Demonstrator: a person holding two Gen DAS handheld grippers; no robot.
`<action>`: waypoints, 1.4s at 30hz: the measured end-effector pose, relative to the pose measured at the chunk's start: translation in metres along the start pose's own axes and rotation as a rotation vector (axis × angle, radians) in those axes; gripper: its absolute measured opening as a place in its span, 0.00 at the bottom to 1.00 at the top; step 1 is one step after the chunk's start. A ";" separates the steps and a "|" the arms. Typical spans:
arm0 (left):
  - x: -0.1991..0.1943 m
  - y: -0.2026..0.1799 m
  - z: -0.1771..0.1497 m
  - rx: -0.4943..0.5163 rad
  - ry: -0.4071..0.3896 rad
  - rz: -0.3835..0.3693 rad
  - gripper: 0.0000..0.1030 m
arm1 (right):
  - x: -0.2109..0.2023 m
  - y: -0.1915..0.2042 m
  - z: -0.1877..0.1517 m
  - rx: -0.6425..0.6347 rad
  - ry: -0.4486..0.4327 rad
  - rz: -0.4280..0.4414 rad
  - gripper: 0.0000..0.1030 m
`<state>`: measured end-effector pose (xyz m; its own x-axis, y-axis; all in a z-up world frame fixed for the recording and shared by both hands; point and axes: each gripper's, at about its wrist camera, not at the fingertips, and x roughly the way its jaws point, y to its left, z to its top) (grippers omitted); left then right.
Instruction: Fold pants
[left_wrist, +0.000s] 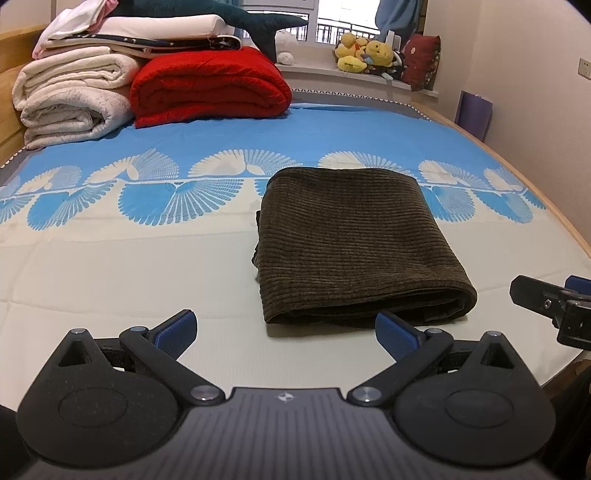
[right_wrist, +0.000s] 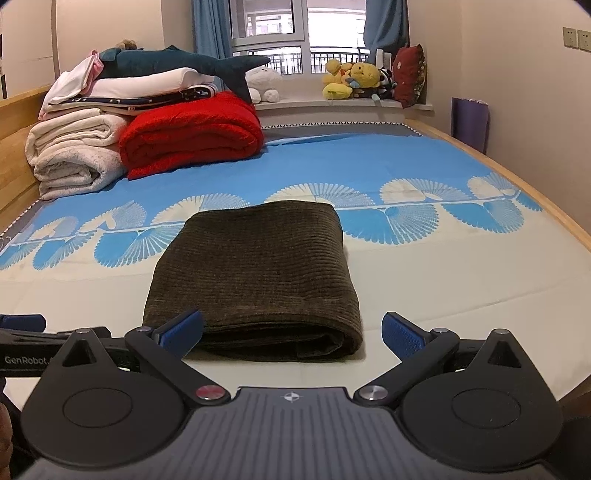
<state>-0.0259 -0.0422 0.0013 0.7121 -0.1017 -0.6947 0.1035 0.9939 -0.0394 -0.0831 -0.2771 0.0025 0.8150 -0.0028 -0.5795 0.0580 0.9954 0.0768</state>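
Note:
The dark brown corduroy pants (left_wrist: 354, 243) lie folded into a compact rectangle on the bed sheet (left_wrist: 110, 266), rounded fold edge toward me. They also show in the right wrist view (right_wrist: 255, 273). My left gripper (left_wrist: 286, 334) is open and empty, just short of the pants' near edge and to its left. My right gripper (right_wrist: 291, 334) is open and empty, right in front of the pants' near edge. The right gripper's side shows at the right edge of the left wrist view (left_wrist: 554, 299).
A red blanket (left_wrist: 210, 85) and a stack of white folded bedding (left_wrist: 70, 92) lie at the far left of the bed. A plush shark (right_wrist: 184, 62) tops the stack. Stuffed toys (right_wrist: 351, 81) sit on the windowsill. The wooden bed edge (left_wrist: 546, 206) runs along the right.

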 end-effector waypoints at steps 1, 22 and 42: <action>0.000 0.000 0.000 0.000 0.001 0.000 1.00 | 0.000 0.000 0.000 -0.002 0.000 0.000 0.99; -0.002 -0.001 0.000 0.007 -0.009 -0.004 1.00 | -0.001 0.003 -0.001 -0.008 -0.003 -0.002 0.99; -0.002 -0.003 0.000 0.014 -0.013 -0.008 1.00 | -0.002 0.003 -0.001 -0.008 -0.001 -0.001 0.99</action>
<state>-0.0275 -0.0453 0.0028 0.7205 -0.1108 -0.6846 0.1189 0.9923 -0.0354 -0.0845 -0.2744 0.0031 0.8153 -0.0040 -0.5790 0.0546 0.9961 0.0700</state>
